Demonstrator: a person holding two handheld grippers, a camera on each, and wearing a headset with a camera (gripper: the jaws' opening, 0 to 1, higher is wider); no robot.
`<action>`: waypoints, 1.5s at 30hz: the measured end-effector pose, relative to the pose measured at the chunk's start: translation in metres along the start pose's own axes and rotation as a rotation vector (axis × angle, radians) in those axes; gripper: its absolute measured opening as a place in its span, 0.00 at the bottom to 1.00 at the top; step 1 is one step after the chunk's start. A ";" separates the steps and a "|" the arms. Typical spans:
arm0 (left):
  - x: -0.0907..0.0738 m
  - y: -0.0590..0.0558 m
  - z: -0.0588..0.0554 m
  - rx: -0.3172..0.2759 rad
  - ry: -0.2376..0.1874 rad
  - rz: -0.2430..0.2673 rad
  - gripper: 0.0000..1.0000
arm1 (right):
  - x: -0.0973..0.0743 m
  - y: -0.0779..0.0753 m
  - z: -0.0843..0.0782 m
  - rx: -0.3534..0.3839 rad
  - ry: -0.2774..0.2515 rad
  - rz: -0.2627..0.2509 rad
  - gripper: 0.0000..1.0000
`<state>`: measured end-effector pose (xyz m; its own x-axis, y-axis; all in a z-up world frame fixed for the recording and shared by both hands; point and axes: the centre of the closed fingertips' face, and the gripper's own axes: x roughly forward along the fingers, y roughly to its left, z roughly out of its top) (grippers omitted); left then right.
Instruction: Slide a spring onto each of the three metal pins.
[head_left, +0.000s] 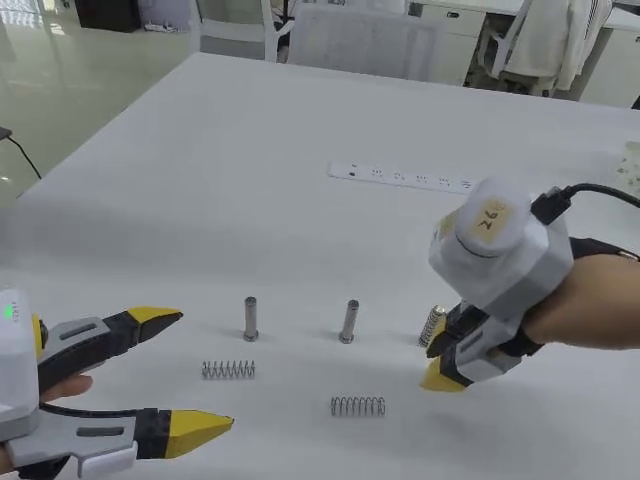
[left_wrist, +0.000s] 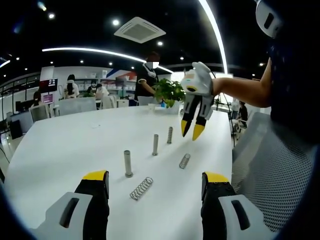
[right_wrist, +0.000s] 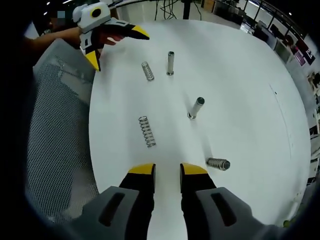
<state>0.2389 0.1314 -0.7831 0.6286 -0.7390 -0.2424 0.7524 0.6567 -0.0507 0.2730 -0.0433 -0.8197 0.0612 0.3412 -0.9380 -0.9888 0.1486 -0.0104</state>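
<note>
Probably light, springy, roll-prone: pinch spring mid-coil, softly. Holding left gripper wide apart, right gripper narrowly apart, empty.

Power strip on white table

Open-plan office: white desks, chairs, ceiling vent

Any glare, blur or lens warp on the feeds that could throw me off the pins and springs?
Head view: even light, faint shadows, bare pins and loose springs sharp, glare on the floor beyond. Left gripper view: fisheye bows the table edge and ceiling light strips. Right gripper view: same bowing makes the spring-covered pin look tipped sideways.
</note>
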 end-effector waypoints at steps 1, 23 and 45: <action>0.000 0.000 0.000 0.001 0.000 0.001 0.71 | 0.002 0.002 0.002 -0.006 -0.001 0.003 0.18; -0.003 -0.001 -0.001 -0.002 -0.002 0.010 0.70 | 0.040 0.025 0.017 -0.167 0.045 0.097 0.15; -0.006 -0.002 0.001 -0.006 -0.003 0.007 0.69 | 0.050 0.025 0.011 -0.225 0.092 0.102 0.09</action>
<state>0.2339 0.1344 -0.7809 0.6344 -0.7348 -0.2400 0.7469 0.6627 -0.0546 0.2532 -0.0121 -0.8629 -0.0431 0.2561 -0.9657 -0.9952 -0.0959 0.0190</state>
